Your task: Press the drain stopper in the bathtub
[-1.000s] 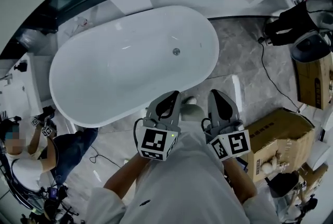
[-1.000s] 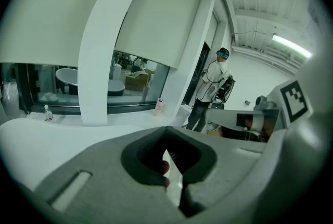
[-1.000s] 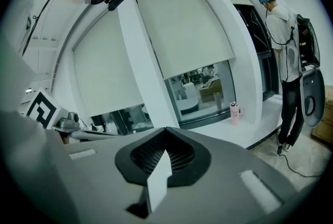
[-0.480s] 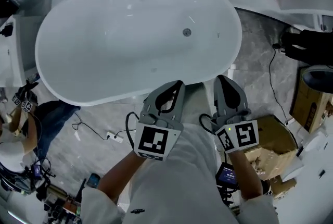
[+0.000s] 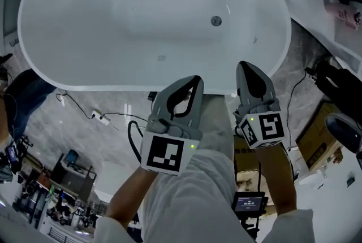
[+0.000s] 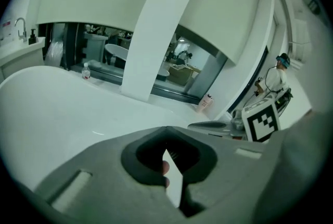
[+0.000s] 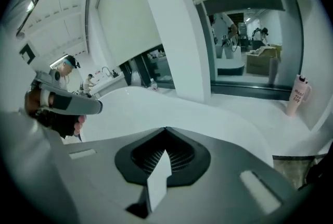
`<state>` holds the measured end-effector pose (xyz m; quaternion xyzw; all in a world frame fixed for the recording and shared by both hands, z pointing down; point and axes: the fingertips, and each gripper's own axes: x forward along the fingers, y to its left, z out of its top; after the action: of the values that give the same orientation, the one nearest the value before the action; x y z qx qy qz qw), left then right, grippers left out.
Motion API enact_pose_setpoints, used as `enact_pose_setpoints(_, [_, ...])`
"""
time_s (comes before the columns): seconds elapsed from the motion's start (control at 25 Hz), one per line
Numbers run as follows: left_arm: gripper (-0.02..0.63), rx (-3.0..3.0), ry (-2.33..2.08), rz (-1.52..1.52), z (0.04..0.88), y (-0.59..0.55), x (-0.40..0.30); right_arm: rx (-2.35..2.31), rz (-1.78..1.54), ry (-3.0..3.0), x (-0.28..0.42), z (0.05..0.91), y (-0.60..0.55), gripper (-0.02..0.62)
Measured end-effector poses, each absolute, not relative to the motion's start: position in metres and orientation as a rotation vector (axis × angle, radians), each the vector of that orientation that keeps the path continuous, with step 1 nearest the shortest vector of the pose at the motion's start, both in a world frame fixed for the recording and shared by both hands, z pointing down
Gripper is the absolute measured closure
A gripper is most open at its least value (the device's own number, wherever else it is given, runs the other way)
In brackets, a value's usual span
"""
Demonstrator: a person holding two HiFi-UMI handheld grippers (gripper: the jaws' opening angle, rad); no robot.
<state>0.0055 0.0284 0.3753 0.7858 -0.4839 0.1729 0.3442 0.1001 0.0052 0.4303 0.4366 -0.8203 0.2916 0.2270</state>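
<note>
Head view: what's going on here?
A person stands beside a white oval bathtub, holding a grey two-jaw gripper in each hand. The left gripper and right gripper are both shut and empty, held by the tub's near rim. The small round metal drain stopper sits on the tub floor, beyond the right gripper. Neither gripper touches it, so the press is not yet done.
</note>
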Motion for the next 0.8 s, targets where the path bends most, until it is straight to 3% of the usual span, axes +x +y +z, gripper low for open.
enact_pose_setpoints(0.8, [0.601,1.811,-1.291,0.466,0.602,0.009,-0.006,0.965,0.786,-2.133,0.092,0.682,-0.033,0.594])
